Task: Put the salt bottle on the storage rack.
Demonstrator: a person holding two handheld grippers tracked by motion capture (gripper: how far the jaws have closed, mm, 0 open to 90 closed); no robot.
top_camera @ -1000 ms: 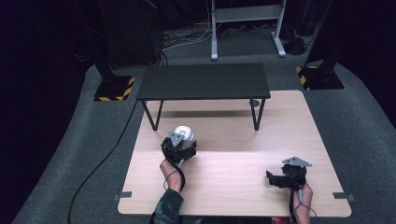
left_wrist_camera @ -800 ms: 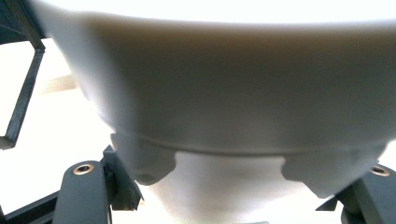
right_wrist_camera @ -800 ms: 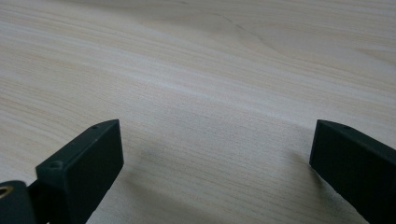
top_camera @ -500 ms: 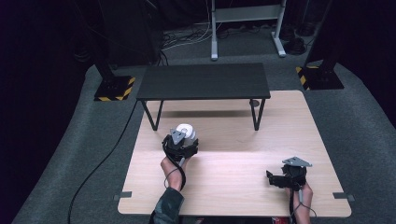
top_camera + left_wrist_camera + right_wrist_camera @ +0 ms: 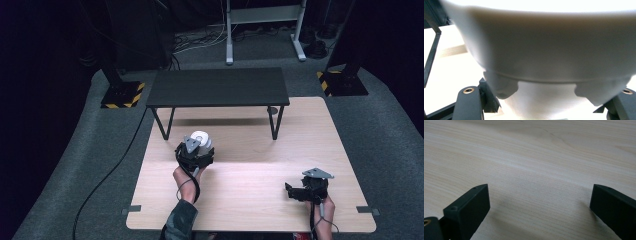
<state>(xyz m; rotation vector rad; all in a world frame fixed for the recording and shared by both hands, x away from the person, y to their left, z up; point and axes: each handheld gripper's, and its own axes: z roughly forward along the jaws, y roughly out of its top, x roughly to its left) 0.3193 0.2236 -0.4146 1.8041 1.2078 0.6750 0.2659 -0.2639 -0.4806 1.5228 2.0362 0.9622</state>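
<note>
A white bowl point(image 5: 201, 138) sits in my left gripper point(image 5: 197, 146) at the left middle of the wooden table point(image 5: 250, 210). In the left gripper view the bowl point(image 5: 544, 50) is very close, its notched foot ring low between the two black jaws, and my left gripper point(image 5: 546, 105) is shut on it. My right gripper point(image 5: 290, 190) rests near the table's front right, pointing left. Its jaws stand wide open in the right gripper view, where my right gripper point(image 5: 539, 202) has only bare wood between its fingers.
A low black bench point(image 5: 218, 86) stands across the far half of the table, its legs point(image 5: 276, 122) resting on the wood. A cable point(image 5: 105, 175) trails over the grey carpet at the left. Yellow-black striped stand bases point(image 5: 122, 95) sit on the floor behind.
My left gripper has carried the white bowl a little farther away, toward the black bench. The right gripper has not moved.
</note>
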